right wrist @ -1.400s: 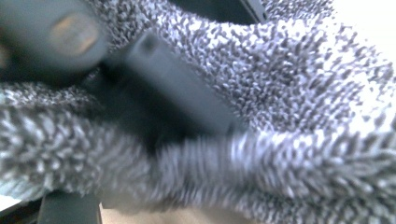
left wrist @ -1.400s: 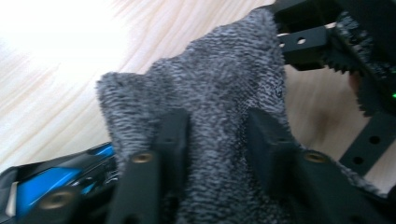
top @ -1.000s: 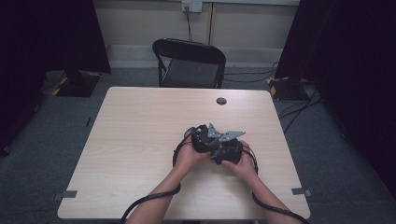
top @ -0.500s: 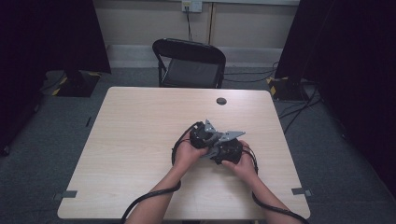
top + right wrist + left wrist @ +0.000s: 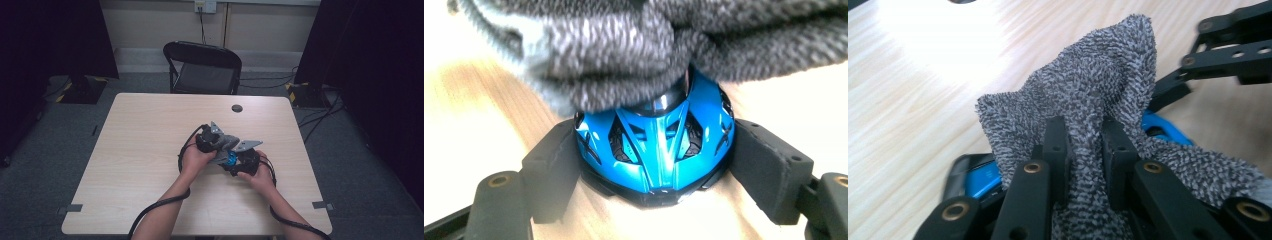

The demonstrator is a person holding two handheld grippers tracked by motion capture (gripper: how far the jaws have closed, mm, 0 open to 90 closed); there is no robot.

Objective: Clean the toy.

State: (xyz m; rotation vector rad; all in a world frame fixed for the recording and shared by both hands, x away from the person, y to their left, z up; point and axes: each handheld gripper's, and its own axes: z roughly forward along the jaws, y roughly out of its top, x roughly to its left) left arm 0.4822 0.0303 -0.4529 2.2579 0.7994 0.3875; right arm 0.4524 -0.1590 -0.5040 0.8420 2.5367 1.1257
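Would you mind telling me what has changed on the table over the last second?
Very little. The left gripper and right gripper stayed pressed together mid-table, shifting only slightly. The left stays shut on the grey cloth; the right still clamps the blue toy car. The black disc hasn't moved.

Both hands meet mid-table, left claw (image 5: 1083,150) pinched closed, right claw (image 5: 656,165) clamped closed.

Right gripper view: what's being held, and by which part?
The right hand-held gripper clamps the blue toy car across its two sides; a grey cloth covers its far end.
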